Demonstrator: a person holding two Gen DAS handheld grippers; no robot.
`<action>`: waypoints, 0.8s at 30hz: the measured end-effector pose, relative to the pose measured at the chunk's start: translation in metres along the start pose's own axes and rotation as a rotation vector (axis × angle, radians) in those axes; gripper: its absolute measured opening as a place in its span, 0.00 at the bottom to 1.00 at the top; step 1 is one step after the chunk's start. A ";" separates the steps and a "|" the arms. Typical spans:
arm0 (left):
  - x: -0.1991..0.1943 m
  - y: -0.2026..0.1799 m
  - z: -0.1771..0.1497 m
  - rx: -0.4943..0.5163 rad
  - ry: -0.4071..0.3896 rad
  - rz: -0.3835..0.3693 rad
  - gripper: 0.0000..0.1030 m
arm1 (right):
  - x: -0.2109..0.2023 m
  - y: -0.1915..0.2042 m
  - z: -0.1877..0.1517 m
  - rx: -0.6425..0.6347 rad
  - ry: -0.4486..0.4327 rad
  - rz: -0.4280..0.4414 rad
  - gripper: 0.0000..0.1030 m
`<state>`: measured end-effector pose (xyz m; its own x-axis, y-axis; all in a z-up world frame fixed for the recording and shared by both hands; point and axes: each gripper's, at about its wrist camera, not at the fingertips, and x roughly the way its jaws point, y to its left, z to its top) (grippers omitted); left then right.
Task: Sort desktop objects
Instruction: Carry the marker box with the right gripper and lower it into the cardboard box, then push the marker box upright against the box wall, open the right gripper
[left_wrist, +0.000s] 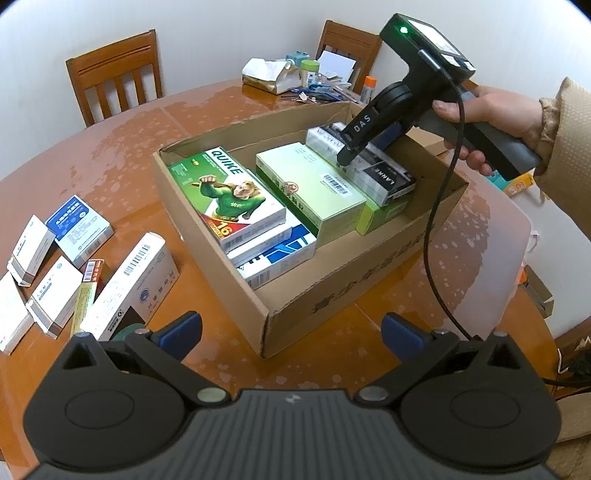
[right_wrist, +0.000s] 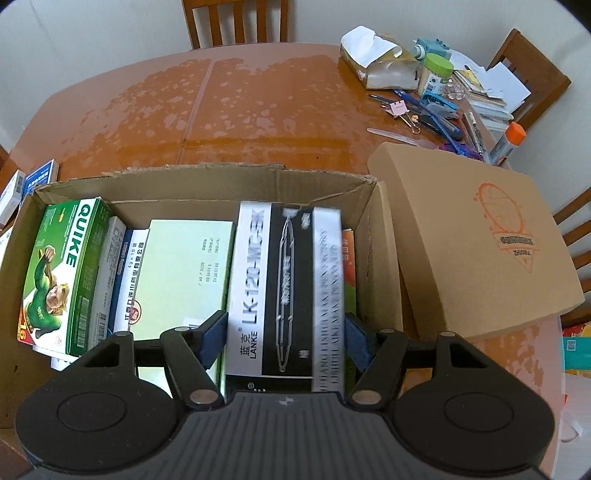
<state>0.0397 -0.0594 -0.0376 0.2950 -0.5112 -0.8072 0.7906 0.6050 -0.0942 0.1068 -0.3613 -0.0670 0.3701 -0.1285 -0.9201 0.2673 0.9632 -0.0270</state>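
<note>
R gripper (right_wrist: 284, 339) is clamped on the black-and-white LANKE pen box (right_wrist: 284, 280), held low-center of frame over the cardboard box (right_wrist: 207, 184), above the pale green box (right_wrist: 184, 269). L gripper (left_wrist: 291, 332) is held wide open w/ nothing in it, bottom of frame. If released crooked, it could be left propped on its neighbours or wedged vs the R wall.

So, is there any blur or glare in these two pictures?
Right wrist view: the print on the black-and-white LANKE box is smeared, while the QUIKE box reads sharp. Left wrist view: pale patchy glare on the table; fisheye bends its edge.
</note>
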 end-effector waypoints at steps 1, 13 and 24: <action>0.000 0.000 0.000 0.000 -0.001 0.000 1.00 | -0.001 -0.001 0.000 0.005 -0.003 0.002 0.70; -0.002 0.007 -0.002 -0.010 -0.021 -0.012 1.00 | -0.048 -0.013 -0.013 0.121 0.052 0.244 0.94; -0.002 0.012 -0.004 -0.023 -0.023 -0.009 1.00 | -0.020 -0.008 -0.035 0.200 0.299 0.338 0.98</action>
<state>0.0462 -0.0488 -0.0398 0.3007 -0.5307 -0.7924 0.7808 0.6141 -0.1150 0.0665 -0.3579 -0.0620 0.2019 0.2850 -0.9370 0.3527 0.8714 0.3410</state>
